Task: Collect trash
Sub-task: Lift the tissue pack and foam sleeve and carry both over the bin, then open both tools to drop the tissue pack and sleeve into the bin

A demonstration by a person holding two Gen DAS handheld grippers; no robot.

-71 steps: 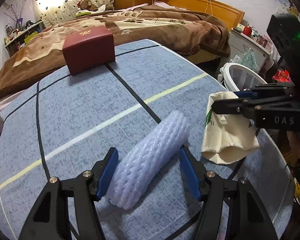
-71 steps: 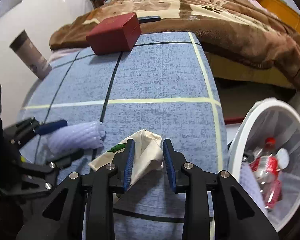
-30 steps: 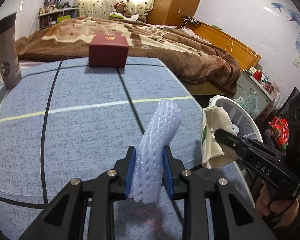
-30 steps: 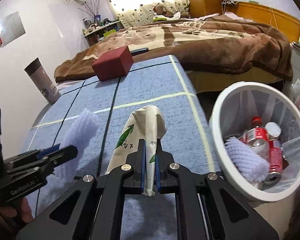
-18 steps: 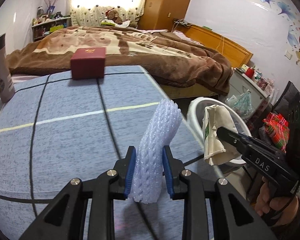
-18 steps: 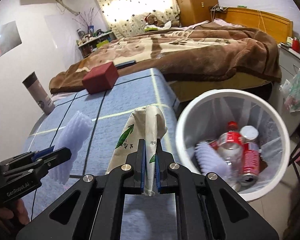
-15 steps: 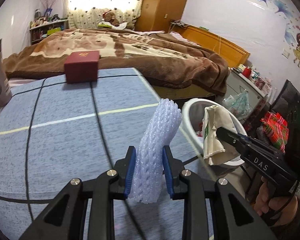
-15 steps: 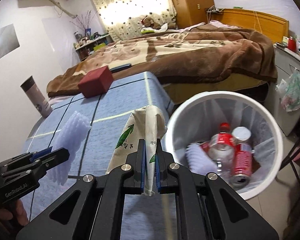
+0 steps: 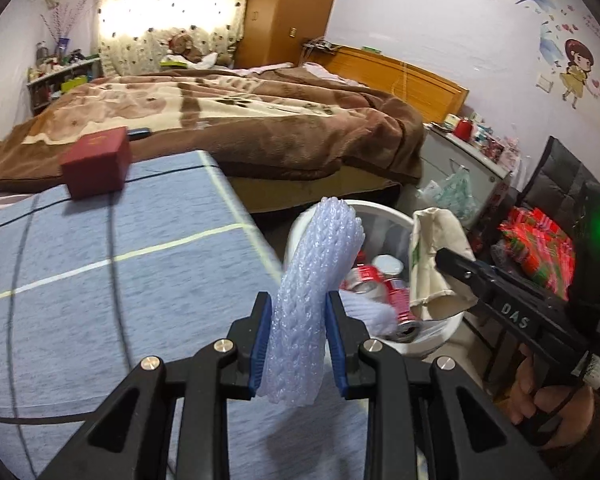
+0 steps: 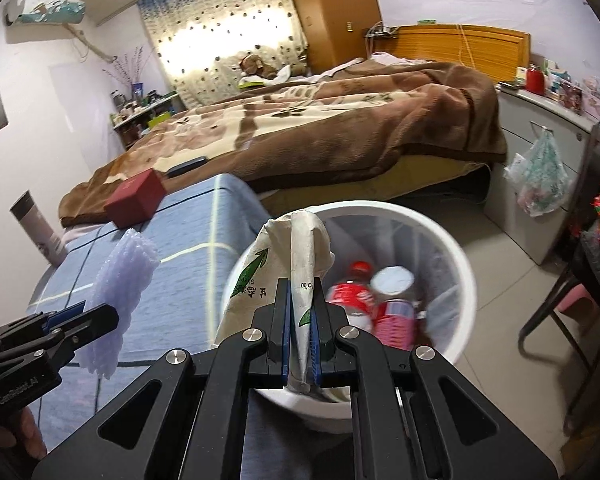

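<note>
Foam netting clamped in left tool; right tool pinches paper bag, white bin at two o'clock.

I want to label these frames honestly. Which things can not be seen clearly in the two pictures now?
- Trash bin bottom: right wrist view, hidden by the paper bag and right gripper.
- Tumbler: absent from left wrist view, beyond its left edge.
- Bag's print: too small to read.
- Foam net lower end: left wrist view, blurred.
</note>
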